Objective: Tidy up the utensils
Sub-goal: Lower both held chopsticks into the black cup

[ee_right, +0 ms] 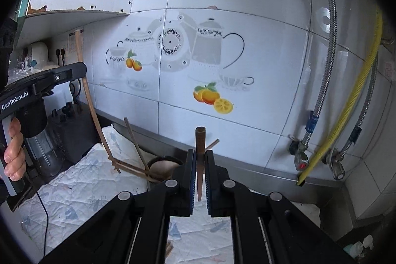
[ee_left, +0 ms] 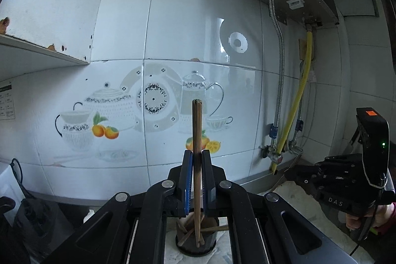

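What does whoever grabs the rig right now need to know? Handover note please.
Left gripper: shut on an upright pair of chopsticks.
Right gripper: shut on one chopstick, also upright.
Dark holder cup sits below on the quilted cloth, with several chopsticks in it splayed out.
Done: both picks made.
Left: place the held sticks, then tidy the splayed ones.

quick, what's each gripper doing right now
left gripper: shut on a pair of chopsticks, held upright above the holder.
right gripper: shut on a single chopstick.
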`<state>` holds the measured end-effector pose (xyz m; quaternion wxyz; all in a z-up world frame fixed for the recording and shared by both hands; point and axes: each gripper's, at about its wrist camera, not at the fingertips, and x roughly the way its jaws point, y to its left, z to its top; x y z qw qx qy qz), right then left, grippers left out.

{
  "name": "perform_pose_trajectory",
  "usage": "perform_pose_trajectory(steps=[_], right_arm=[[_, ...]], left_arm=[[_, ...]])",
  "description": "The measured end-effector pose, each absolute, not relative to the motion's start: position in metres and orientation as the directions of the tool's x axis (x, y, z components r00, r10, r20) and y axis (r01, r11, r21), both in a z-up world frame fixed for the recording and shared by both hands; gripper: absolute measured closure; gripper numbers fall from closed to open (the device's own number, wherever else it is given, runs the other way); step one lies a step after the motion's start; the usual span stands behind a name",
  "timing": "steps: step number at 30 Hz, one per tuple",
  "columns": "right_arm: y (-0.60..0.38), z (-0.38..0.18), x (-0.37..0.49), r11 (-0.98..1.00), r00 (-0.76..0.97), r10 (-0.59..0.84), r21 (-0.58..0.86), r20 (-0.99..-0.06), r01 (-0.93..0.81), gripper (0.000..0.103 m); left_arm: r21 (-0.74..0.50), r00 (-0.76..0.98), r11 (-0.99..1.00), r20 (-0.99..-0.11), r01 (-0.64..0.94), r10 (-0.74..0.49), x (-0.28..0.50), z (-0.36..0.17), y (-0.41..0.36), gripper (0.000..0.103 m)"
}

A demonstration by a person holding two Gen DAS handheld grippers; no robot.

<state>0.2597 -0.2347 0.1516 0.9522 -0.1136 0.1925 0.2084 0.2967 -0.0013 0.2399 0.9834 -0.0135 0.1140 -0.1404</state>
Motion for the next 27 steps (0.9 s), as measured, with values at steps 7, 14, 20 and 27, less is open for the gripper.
perform_pose_trajectory(steps=[7,14,20,27], right_arm=[[-0.216,0.158,0.283,0.874,0.829,0.405,-0.104,-0.386,-0.475,0.094],[-0.201,0.154,0.297,0.866,0.827,0.421,-0.105,-0.372,-0.488,0.094],[-0.192,0.147,0.307,0.856,0.813,0.443,-0.091,-0.379,-0.509,0.094],[-0.19,0.133,0.317,0.855,0.807,0.444,-0.084,-0.389,-0.511,0.094]], left_arm=[[-0.086,0.936,0.962,-0.223,0.261,-0.274,0.349,0.235,-0.005,0.097],[-0.088,0.936,0.967,-0.246,0.237,-0.252,0.388,0.217,-0.004,0.097],[-0.127,0.924,0.968,-0.292,0.218,-0.246,0.417,0.182,0.0,0.097],[-0.082,0.921,0.976,-0.323,0.203,-0.218,0.432,0.152,-0.008,0.097]])
